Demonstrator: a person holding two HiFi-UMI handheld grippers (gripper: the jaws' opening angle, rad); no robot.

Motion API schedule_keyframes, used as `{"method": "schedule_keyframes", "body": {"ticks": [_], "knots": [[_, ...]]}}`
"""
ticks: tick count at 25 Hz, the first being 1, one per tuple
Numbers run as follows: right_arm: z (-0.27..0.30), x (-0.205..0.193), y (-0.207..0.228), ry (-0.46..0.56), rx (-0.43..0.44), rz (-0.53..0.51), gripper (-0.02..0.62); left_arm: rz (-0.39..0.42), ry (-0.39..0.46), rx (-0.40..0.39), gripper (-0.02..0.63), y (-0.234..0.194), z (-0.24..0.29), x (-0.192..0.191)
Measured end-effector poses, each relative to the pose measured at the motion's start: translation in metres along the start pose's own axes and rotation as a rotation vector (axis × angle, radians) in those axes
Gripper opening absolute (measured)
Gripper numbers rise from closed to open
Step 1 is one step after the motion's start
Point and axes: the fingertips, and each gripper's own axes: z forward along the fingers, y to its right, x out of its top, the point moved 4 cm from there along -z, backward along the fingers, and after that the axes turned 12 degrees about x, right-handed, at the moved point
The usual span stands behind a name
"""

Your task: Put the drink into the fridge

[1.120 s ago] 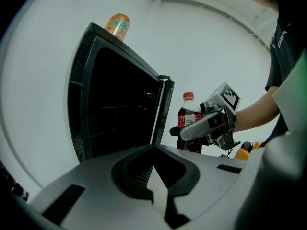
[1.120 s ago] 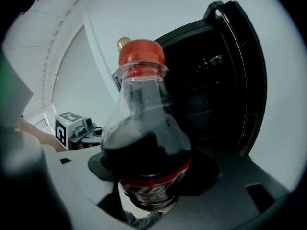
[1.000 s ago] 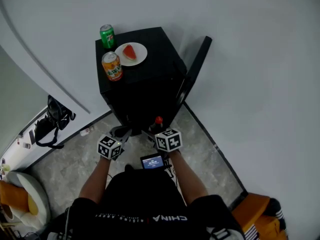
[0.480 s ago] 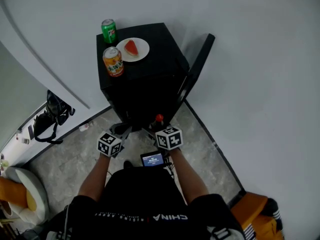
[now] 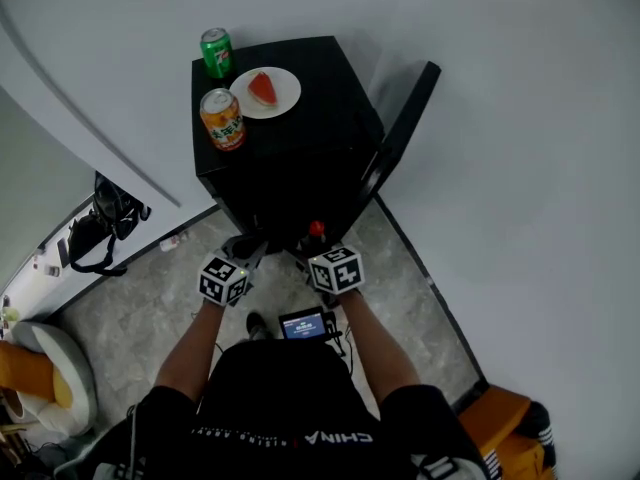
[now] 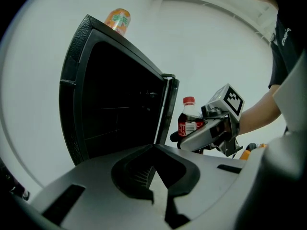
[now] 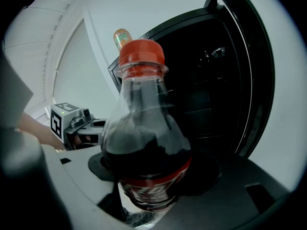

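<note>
A cola bottle [image 7: 144,143] with a red cap stands upright between the jaws of my right gripper [image 7: 149,186], which is shut on its lower body. In the head view the red cap [image 5: 316,230] shows just in front of the small black fridge [image 5: 290,158]. The fridge door [image 5: 400,138] is swung open to the right, and the dark inside [image 6: 120,114] faces me. My left gripper [image 6: 154,147] hovers beside the right one, jaws together with nothing between them. From the left gripper view the bottle [image 6: 189,121] sits just right of the door edge.
On the fridge top are a green can [image 5: 216,52], an orange can [image 5: 222,119] and a white plate [image 5: 285,98] with a watermelon slice. A black bag [image 5: 100,228] lies on the floor at the left. The white wall runs close behind and to the right.
The head camera's framing has shifted slightly. Both grippers and the bottle stay where they were in front of the open fridge.
</note>
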Motion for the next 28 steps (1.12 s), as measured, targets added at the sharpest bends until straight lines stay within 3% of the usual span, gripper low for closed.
{"method": "schedule_keyframes", "body": {"ticks": [10,14,22,28], "knots": [[0.027,0.034,0.054,0.038,-0.058,-0.069,0.319,0.027,0.008,0.222,0.011,-0.016,0.061,0.015],[0.046,0.037,0.080,0.055,-0.081,-0.082,0.319,-0.010,0.024,0.326,0.011,-0.028,0.083,0.008],[0.088,0.046,0.137,0.104,-0.138,-0.103,0.319,-0.110,0.037,0.428,0.011,-0.053,0.139,-0.013],[0.112,0.045,0.171,0.132,-0.183,-0.117,0.319,-0.132,0.024,0.489,0.011,-0.075,0.170,-0.028]]}}
